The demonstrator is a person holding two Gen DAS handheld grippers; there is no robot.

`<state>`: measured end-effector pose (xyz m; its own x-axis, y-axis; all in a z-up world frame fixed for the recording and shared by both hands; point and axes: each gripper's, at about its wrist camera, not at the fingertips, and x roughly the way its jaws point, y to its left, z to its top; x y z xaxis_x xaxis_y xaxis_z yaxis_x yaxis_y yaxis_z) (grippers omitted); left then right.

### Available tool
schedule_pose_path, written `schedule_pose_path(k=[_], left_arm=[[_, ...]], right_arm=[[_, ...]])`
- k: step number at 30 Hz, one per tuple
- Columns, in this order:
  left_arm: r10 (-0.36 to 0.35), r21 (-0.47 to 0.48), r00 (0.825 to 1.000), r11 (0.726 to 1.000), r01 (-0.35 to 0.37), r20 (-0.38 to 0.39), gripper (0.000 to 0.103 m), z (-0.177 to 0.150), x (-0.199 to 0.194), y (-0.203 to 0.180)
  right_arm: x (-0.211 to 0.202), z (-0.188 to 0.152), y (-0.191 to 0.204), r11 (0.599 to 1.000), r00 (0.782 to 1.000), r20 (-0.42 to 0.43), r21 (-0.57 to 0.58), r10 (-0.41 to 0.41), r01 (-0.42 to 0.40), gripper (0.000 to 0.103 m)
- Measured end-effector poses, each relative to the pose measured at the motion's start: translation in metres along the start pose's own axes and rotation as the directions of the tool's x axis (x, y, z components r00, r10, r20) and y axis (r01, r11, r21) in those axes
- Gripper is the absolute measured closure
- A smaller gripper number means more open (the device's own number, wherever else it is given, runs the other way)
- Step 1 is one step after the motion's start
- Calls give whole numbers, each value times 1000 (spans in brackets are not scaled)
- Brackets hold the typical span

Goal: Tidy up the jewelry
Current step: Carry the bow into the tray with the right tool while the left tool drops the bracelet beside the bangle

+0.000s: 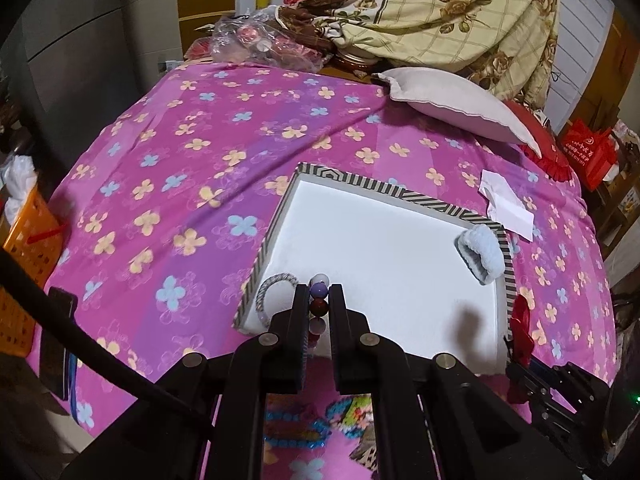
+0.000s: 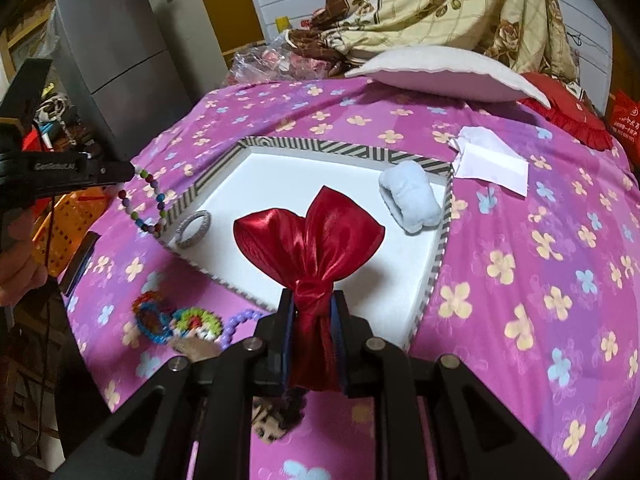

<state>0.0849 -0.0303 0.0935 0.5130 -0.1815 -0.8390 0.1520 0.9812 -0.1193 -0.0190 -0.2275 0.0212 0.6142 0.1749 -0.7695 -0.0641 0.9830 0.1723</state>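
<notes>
Red bow [image 2: 310, 240] is shiny satin, super glossy. Blue scrunchie [image 2: 410, 196] looks fluffy plush. Bead string [image 2: 148, 200] seems matt, felt-like. Tray [image 1: 384, 196] inside is smooth matt white, bedsheet [image 1: 180, 168] is soft cloth.

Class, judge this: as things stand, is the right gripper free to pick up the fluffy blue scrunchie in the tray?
Probably not yet. The right gripper is shut on the red satin bow, so it is occupied, though nothing blocks the way to the blue scrunchie.

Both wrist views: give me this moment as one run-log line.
left gripper: shut on bead necklace | right gripper: shut on red satin bow | striped tray: holds grey bangle, blue scrunchie
</notes>
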Motion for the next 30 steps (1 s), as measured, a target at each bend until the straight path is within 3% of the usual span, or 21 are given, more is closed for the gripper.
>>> schedule_pose_path(k=[16,30], left_arm=[[6,28,998,1000,-4,-67,79,32,64,-32],[110,-30,986,993,-114,-127,79,34,111,13]], right_arm=[[66,22,-37,992,993,-93,101,-72,81,85],[86,17,-43,985,985,-120,108,-121,134,84]])
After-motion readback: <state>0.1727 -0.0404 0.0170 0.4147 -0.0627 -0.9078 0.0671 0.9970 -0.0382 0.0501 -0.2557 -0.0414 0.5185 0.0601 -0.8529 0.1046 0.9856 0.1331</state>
